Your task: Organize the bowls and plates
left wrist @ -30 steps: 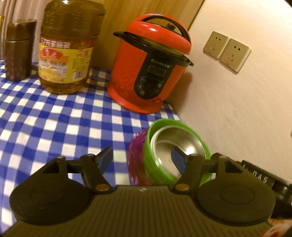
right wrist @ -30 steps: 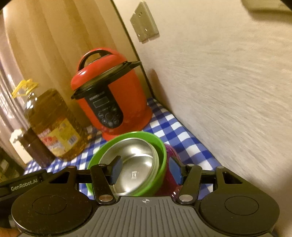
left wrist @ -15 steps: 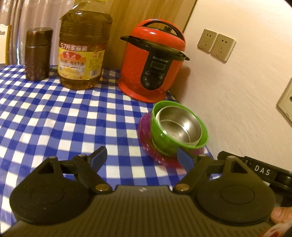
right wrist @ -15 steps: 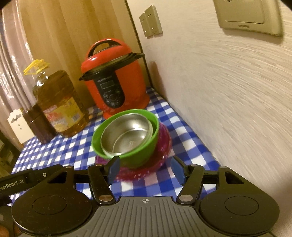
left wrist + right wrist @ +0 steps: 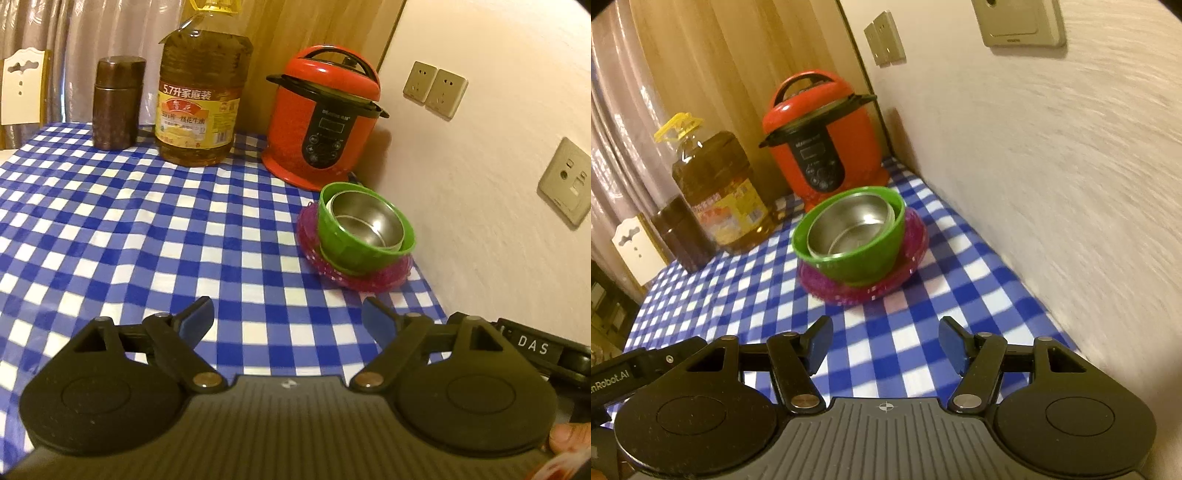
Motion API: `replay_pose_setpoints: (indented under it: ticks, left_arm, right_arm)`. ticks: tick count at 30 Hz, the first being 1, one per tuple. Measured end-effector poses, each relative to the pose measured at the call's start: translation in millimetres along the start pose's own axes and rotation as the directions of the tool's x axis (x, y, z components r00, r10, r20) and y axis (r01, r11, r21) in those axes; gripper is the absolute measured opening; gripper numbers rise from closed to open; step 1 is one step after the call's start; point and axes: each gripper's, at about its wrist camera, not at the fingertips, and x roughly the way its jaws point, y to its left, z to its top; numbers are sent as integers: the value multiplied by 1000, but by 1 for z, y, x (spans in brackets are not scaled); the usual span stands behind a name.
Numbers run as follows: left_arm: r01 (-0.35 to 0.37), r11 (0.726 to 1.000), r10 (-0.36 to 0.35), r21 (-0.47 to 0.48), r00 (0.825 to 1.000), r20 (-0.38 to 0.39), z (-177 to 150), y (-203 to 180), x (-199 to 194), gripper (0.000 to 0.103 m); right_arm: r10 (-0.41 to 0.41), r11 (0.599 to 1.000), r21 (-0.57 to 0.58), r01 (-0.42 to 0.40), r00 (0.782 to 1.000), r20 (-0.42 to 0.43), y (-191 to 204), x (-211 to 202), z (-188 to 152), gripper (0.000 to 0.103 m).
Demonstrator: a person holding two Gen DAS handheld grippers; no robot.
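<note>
A steel bowl (image 5: pixel 364 223) sits nested inside a green bowl (image 5: pixel 345 243), which stands on a pink plate (image 5: pixel 314 240) on the blue checked tablecloth by the wall. The stack also shows in the right wrist view: steel bowl (image 5: pixel 849 229), green bowl (image 5: pixel 864 260), pink plate (image 5: pixel 912 266). My left gripper (image 5: pixel 288 317) is open and empty, well back from the stack. My right gripper (image 5: pixel 884 343) is open and empty, also back from it.
A red pressure cooker (image 5: pixel 325 122) stands behind the stack in the corner. A large oil bottle (image 5: pixel 199 92) and a brown canister (image 5: pixel 116 103) stand at the back. The wall (image 5: pixel 498 184) with sockets runs along the right. A white chair back (image 5: pixel 22 88) is far left.
Both grippers have pulled back from the stack, which looked tilted at first and now rests flat on the table. The left gripper's jaws have opened wider.
</note>
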Motion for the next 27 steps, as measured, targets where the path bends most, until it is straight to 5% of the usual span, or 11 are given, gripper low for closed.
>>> replay_pose_setpoints:
  ticks: [27]
  left_arm:
    - [-81, 993, 83, 82, 996, -15, -45, -18, -111, 85]
  right_arm:
    - [6, 987, -162, -8, 1000, -14, 35, -108, -42, 63]
